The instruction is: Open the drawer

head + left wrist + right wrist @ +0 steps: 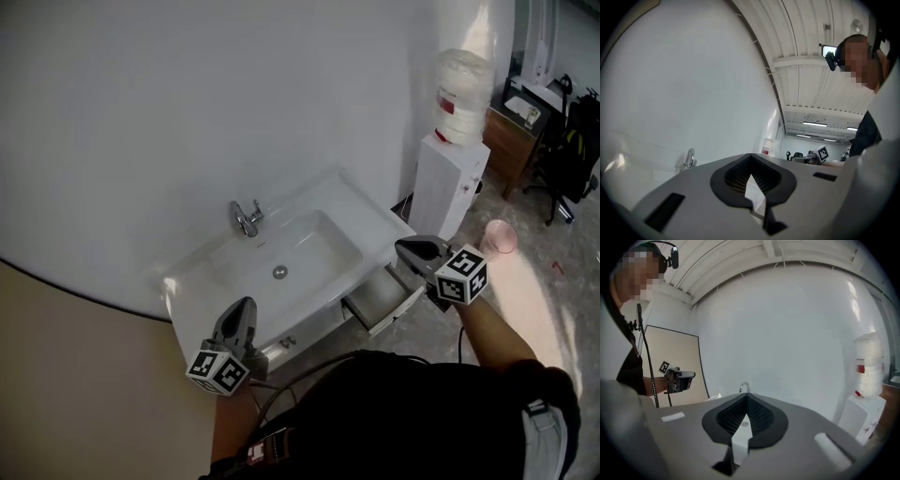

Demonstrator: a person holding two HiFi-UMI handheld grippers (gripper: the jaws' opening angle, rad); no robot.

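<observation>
Under the white sink point(192, 286), the right-hand drawer point(377, 298) stands partly pulled out, its pale front running along the cabinet's edge. The front beside it, with a small handle point(286, 343), looks closed. The right gripper point(411, 249) hovers just above that drawer's outer end and is the nearer one. The left gripper point(242, 314) hangs by the closed front. Both sets of jaws are clenched on nothing

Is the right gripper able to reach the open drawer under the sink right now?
Probably yes: the right gripper hangs just above the drawer, with nothing between them.
</observation>
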